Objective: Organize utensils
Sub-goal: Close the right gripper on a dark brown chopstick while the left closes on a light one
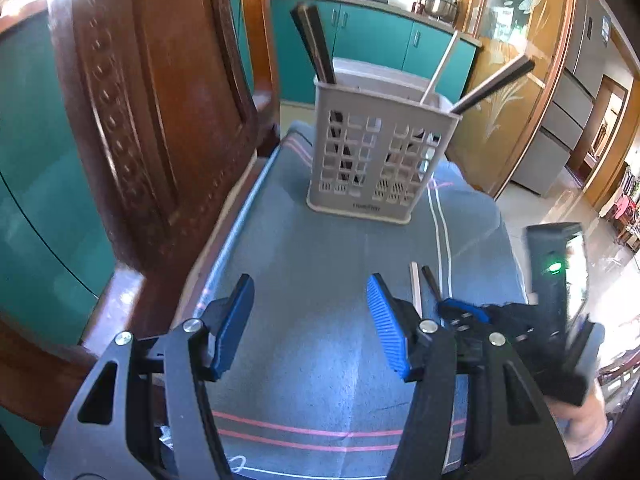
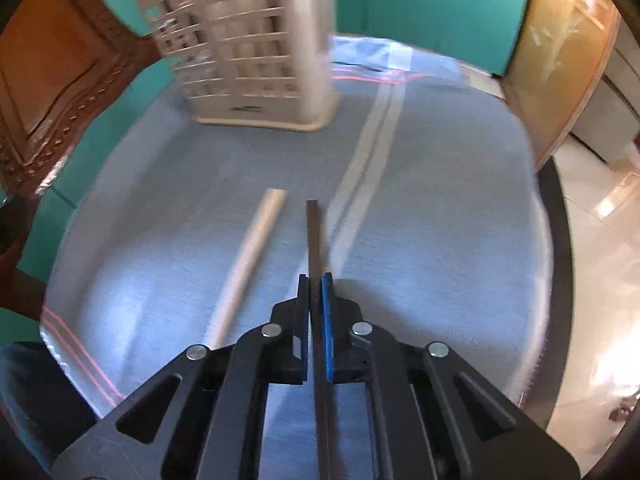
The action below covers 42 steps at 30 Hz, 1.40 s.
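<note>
A beige slotted utensil holder [image 1: 380,152] stands on the blue-grey cloth [image 1: 320,272] and holds several dark chopsticks [image 1: 314,46] and a pale one [image 1: 440,68]. My left gripper [image 1: 310,324] is open and empty, low over the cloth in front of the holder. My right gripper [image 2: 316,292] is shut on a dark chopstick [image 2: 313,236] that points toward the holder [image 2: 256,60]. A pale chopstick [image 2: 250,256] lies on the cloth just left of it. In the left wrist view the right gripper [image 1: 460,312] sits at the right beside both chopsticks [image 1: 416,288].
A carved wooden chair back [image 1: 152,120] rises close on the left. The cloth's right edge [image 2: 540,220] drops to the tiled floor [image 2: 592,280]. Teal cabinets [image 1: 372,40] and a stove with pots stand behind.
</note>
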Each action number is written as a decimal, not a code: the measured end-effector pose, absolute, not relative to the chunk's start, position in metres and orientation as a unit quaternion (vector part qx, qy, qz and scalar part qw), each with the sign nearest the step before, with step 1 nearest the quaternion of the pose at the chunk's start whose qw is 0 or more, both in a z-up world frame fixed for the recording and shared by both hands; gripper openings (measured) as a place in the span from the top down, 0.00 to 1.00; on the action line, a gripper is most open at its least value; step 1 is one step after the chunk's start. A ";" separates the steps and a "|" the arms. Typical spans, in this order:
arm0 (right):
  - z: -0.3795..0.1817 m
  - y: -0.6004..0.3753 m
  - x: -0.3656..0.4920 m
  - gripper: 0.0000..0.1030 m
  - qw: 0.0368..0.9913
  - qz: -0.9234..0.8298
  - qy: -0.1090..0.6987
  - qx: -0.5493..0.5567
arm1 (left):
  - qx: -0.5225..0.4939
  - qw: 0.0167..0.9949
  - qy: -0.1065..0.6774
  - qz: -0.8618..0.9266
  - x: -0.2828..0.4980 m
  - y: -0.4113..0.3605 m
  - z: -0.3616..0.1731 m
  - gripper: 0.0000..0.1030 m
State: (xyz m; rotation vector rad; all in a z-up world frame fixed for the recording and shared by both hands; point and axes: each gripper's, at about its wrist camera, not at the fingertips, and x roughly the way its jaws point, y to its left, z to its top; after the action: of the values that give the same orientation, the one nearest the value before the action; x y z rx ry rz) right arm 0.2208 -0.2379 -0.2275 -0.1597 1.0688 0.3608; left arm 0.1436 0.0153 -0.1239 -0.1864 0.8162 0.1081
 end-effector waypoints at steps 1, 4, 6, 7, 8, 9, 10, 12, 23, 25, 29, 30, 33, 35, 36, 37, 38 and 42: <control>-0.228 -0.247 0.221 0.94 0.842 0.168 0.509 -0.064 | -0.092 0.910 0.401 0.048 0.146 0.013 -0.127 0.42; -0.227 -0.266 0.223 0.94 0.839 0.158 0.519 -0.032 | -0.091 0.906 0.411 0.036 0.150 0.004 -0.134 0.42; -0.225 -0.275 0.222 0.91 0.841 0.160 0.516 -0.013 | -0.085 0.904 0.417 0.027 0.153 -0.005 -0.139 0.42; -0.224 -0.280 0.221 0.91 0.842 0.165 0.514 -0.001 | -0.080 0.904 0.420 0.022 0.154 -0.010 -0.141 0.41; -0.222 -0.283 0.220 0.90 0.843 0.169 0.511 0.005 | -0.077 0.903 0.422 0.020 0.155 -0.013 -0.143 0.40; -0.220 -0.287 0.218 0.90 0.845 0.174 0.505 0.011 | -0.072 0.902 0.426 0.017 0.156 -0.018 -0.146 0.40; -0.217 -0.290 0.216 0.89 0.847 0.175 0.501 0.012 | -0.070 0.900 0.429 0.014 0.157 -0.021 -0.149 0.39; -0.211 -0.290 0.213 0.87 0.852 0.174 0.494 0.009 | -0.071 0.897 0.437 0.006 0.161 -0.028 -0.155 0.39; -0.206 -0.309 0.217 0.82 0.866 0.143 0.480 0.006 | -0.020 0.871 0.490 -0.038 0.166 -0.088 -0.210 0.39; -0.207 -0.308 0.217 0.82 0.865 0.144 0.480 0.005 | -0.006 0.874 0.485 -0.036 0.164 -0.091 -0.212 0.39; -0.205 -0.306 0.215 0.82 0.866 0.144 0.479 0.001 | 0.002 0.875 0.484 -0.031 0.162 -0.091 -0.213 0.47; -0.205 -0.304 0.214 0.82 0.866 0.143 0.479 -0.004 | 0.001 0.875 0.483 -0.028 0.161 -0.089 -0.213 0.48; -0.206 -0.301 0.214 0.82 0.865 0.143 0.481 -0.006 | -0.006 0.874 0.485 -0.018 0.159 -0.080 -0.213 0.48; -0.205 -0.299 0.214 0.82 0.865 0.144 0.480 -0.009 | -0.011 0.874 0.486 -0.015 0.158 -0.074 -0.211 0.48; -0.204 -0.299 0.213 0.82 0.866 0.145 0.479 -0.011 | -0.011 0.874 0.486 -0.013 0.158 -0.074 -0.211 0.48; -0.203 -0.298 0.212 0.82 0.867 0.145 0.477 -0.012 | -0.011 0.874 0.485 -0.013 0.156 -0.074 -0.211 0.48; -0.202 -0.298 0.212 0.82 0.868 0.145 0.475 -0.015 | -0.010 0.875 0.485 -0.011 0.154 -0.074 -0.209 0.48; -0.198 -0.299 0.209 0.79 0.872 0.143 0.468 -0.024 | -0.005 0.877 0.480 -0.004 0.159 -0.077 -0.211 0.46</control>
State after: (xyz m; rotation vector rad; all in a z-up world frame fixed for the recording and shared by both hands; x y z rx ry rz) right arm 0.2095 -0.2994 -0.1979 -0.0503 0.9782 0.2982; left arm 0.1590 -0.0773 -0.2109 -0.0101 1.0004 -0.0090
